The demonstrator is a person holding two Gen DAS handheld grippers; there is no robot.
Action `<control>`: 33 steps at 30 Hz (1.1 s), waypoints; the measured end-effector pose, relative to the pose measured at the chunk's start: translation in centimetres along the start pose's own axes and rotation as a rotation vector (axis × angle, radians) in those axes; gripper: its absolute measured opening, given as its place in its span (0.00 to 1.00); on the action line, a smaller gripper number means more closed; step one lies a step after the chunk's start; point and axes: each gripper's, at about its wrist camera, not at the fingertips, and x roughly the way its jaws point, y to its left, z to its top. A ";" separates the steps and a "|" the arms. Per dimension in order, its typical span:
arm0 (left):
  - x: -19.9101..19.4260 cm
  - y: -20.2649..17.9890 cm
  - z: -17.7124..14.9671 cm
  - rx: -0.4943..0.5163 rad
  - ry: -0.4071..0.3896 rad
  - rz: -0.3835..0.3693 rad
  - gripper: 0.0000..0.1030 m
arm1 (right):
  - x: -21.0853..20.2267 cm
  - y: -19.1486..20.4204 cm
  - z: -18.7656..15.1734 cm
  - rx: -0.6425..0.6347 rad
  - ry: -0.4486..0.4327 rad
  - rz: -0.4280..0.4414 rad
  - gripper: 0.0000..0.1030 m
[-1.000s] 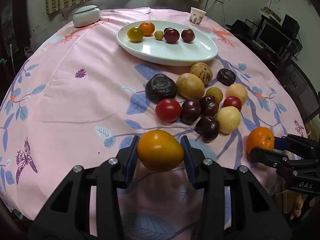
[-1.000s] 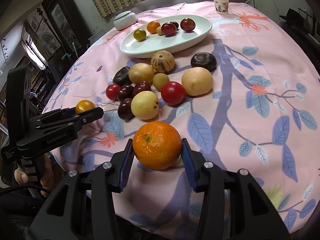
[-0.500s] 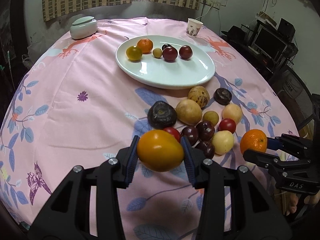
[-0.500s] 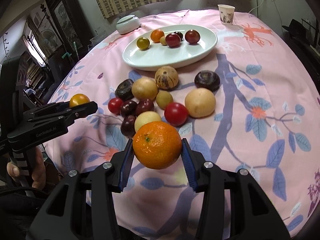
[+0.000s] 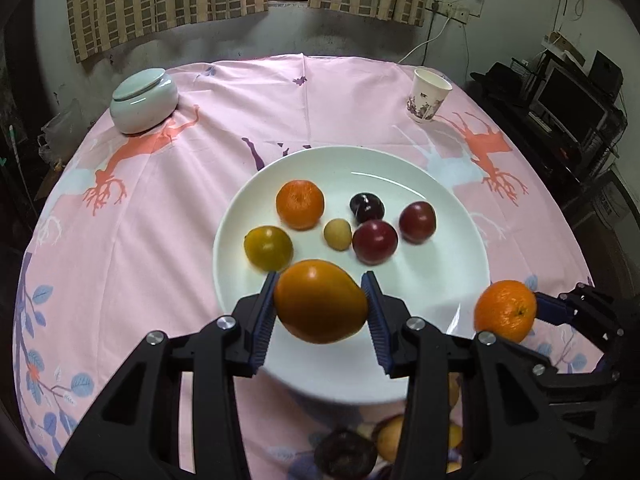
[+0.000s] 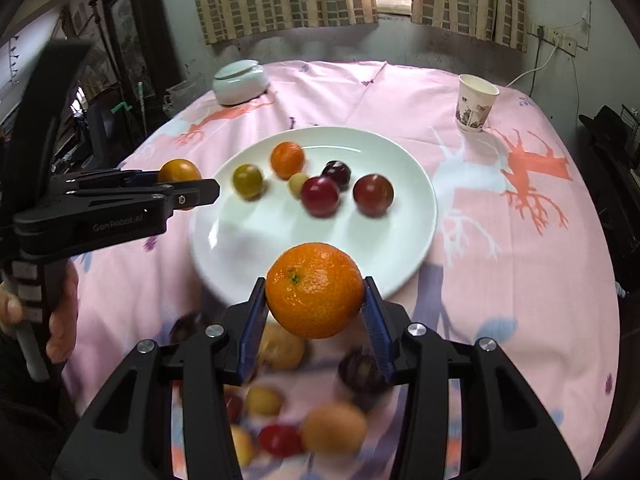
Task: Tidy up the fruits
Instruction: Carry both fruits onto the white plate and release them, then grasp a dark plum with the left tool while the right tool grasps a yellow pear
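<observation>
Pink-clothed counter (image 5: 168, 216) with a white plate (image 5: 448, 264) of fruit, left gripper (image 5: 320, 304) clamping a yellow-orange fruit (image 5: 320, 300), right gripper (image 6: 316, 296) squeezing an orange (image 6: 314, 288) above the plate's edge.

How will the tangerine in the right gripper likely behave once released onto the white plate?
Round, so the tangerine may roll across the smooth, shallow white plate. It could nudge the fruits already resting there. Its dimpled peel holds steady in the right gripper, suggesting little slip.

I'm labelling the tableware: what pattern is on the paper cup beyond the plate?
White paper cup with a dark purplish floral print low on its side; the right wrist view shows it best.
</observation>
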 end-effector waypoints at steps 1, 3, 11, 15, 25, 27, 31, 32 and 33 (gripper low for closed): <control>1.1 -0.1 0.6 -0.005 0.017 -0.003 0.41 | 1.3 -0.4 0.7 0.005 0.012 0.006 0.46; 2.8 -0.1 1.2 -0.021 0.046 -0.007 0.41 | 3.0 -0.9 1.5 0.009 0.029 0.013 0.45; 5.6 1.0 2.2 -0.048 0.072 0.001 0.42 | 6.0 -1.5 2.8 -0.007 0.053 0.000 0.45; 6.1 0.8 3.2 -0.052 0.073 0.008 0.51 | 6.8 -0.9 3.4 -0.052 0.033 -0.048 0.54; -3.9 1.9 -0.5 -0.036 -0.107 0.004 0.86 | -1.5 -1.5 0.4 -0.019 -0.038 -0.035 0.75; -6.3 1.8 -3.3 -0.015 -0.144 0.016 0.87 | -3.7 -1.8 -1.8 0.001 -0.039 -0.014 0.80; -9.1 1.5 -9.6 -0.013 -0.171 0.029 0.91 | -7.2 -1.4 -7.5 0.039 -0.047 -0.027 0.88; -9.5 1.6 -11.3 -0.025 -0.167 0.024 0.91 | -7.8 -1.2 -9.0 0.054 -0.047 -0.031 0.88; -9.6 1.6 -12.8 -0.036 -0.159 0.026 0.92 | -8.4 -1.0 -10.5 0.068 -0.048 -0.034 0.88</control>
